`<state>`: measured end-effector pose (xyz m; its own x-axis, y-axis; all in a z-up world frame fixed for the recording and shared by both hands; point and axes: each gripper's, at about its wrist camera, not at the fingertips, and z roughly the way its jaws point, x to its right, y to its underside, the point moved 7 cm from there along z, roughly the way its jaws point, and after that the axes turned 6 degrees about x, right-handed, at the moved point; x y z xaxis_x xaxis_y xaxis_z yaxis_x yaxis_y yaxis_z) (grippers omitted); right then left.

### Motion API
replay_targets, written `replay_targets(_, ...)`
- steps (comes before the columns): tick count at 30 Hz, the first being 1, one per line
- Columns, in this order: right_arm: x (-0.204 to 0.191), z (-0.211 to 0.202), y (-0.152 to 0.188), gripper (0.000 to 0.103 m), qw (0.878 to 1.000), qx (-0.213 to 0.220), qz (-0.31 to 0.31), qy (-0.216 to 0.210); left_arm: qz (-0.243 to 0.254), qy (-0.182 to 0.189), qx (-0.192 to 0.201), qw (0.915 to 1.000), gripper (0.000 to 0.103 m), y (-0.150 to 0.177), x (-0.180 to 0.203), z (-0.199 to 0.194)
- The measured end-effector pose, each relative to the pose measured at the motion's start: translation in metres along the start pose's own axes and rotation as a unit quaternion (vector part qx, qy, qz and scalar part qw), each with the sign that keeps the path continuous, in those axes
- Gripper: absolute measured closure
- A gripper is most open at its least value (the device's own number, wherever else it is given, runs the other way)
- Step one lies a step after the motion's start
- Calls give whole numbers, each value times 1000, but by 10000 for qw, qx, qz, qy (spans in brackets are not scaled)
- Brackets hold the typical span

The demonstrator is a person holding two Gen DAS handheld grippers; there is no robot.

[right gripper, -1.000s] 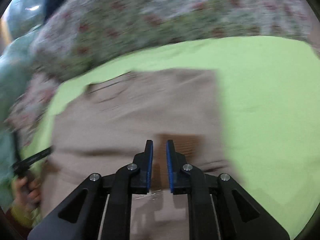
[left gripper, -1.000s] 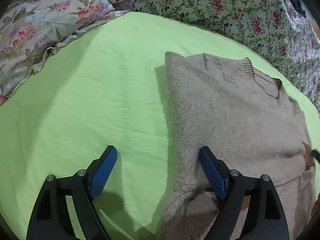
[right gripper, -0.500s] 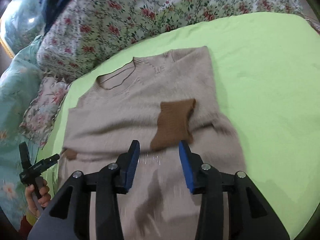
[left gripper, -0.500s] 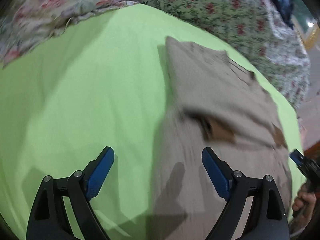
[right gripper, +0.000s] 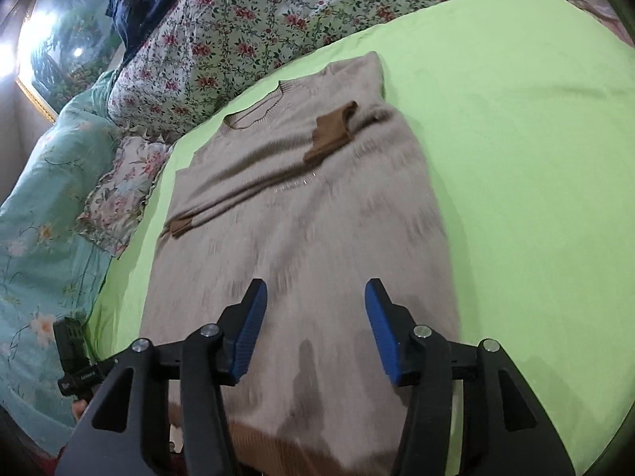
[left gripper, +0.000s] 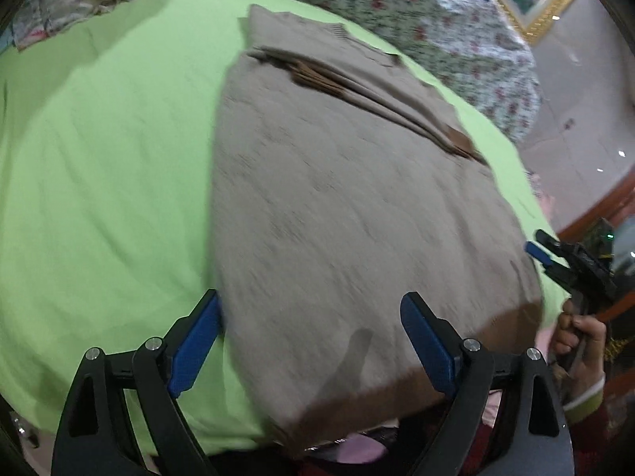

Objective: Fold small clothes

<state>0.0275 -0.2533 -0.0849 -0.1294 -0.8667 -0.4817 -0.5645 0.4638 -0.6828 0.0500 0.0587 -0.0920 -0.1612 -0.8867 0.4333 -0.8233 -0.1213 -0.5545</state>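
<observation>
Beige knit sweater (right gripper: 301,214) flat on bed, sleeves folded across, brown cuffs

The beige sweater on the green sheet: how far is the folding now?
Done: both sleeves of the beige sweater lie folded across its chest, brown cuffs on top. In hand: nothing; the left tool is open, the right tool is opening, both over the brown hem. Left: folding the body lengthwise, hem toward collar.

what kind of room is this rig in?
Most likely a bedroom. The sweater lies spread on a bed with a green sheet, a flowered quilt and a flowered pillow sit at its far side, and a gold-framed picture hangs behind.
</observation>
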Motion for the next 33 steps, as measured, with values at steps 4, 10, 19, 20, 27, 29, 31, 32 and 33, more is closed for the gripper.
replay_targets(4,17,-22,17,49,9999,-24,102,-23,-6,609,-116,9981,13,25,19,-4)
replay_targets(10,44,-54,37,47,9994,-324,98,-97,159,1045,-233,9941,16,44,28,-6)
replay_targets(19,20,-37,77,47,9850,-1004,68,-1402,118,1546,-385,9872,28,52,27,-4)
replay_targets(20,16,-31,79,47,9825,-1006,110,-1566,122,1559,-383,9870,29,51,26,-3)
replay_targets(27,8,-30,80,60,9814,-876,129,-1702,-34,1350,-359,9902,86,48,6,-4)
replay_targets(29,16,-36,77,93,9891,-804,-74,-1233,-193,1377,-383,9895,95,46,-2,-5)
replay_targets(31,27,-51,69,93,9927,-606,13,-1038,-149,1279,-256,9913,97,41,-3,-14)
replay_targets(32,30,-61,64,94,9937,-477,17,-1017,-65,1232,-147,9923,97,37,-1,-21)
replay_targets(33,32,-71,59,94,9945,-349,-22,-983,-34,1244,-78,9922,97,34,-1,-27)
